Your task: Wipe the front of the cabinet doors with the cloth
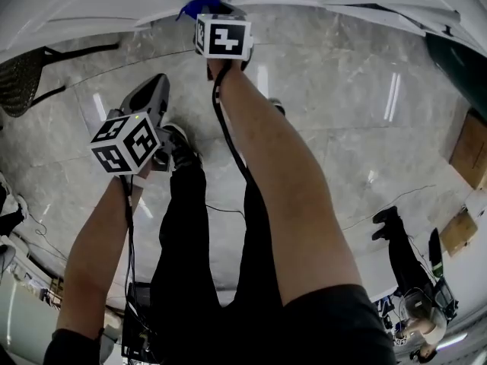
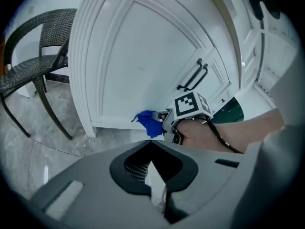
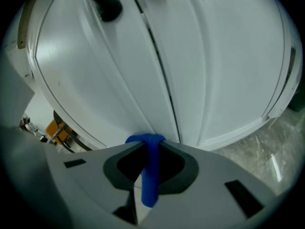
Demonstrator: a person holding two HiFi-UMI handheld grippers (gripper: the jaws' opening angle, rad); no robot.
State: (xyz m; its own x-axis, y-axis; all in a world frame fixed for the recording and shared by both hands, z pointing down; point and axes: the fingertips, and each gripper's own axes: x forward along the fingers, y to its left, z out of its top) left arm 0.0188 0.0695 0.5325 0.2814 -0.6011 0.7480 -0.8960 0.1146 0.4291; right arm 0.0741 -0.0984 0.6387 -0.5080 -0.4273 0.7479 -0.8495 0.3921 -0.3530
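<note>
White cabinet doors [image 2: 143,66] with black handles [image 2: 193,75] stand in front of me. A blue cloth [image 3: 150,175] is pinched in my right gripper [image 3: 151,142], which is shut on it. The cloth's front end presses low on the doors, right at the seam between two doors [image 3: 159,66]. In the left gripper view the cloth [image 2: 148,122] shows at the bottom rail, with the right gripper's marker cube [image 2: 190,105] behind it. My left gripper [image 2: 150,142] hangs back from the cabinet, shut with nothing in it. The head view shows the cloth [image 1: 190,10] at the cabinet's foot.
A black wicker chair [image 2: 33,66] stands left of the cabinet on the marble floor [image 1: 342,128]. A dark green object [image 2: 233,111] sits to the right of the doors. Cardboard [image 1: 472,150] and another person [image 1: 411,280] are off to the right. Cables trail beside my legs.
</note>
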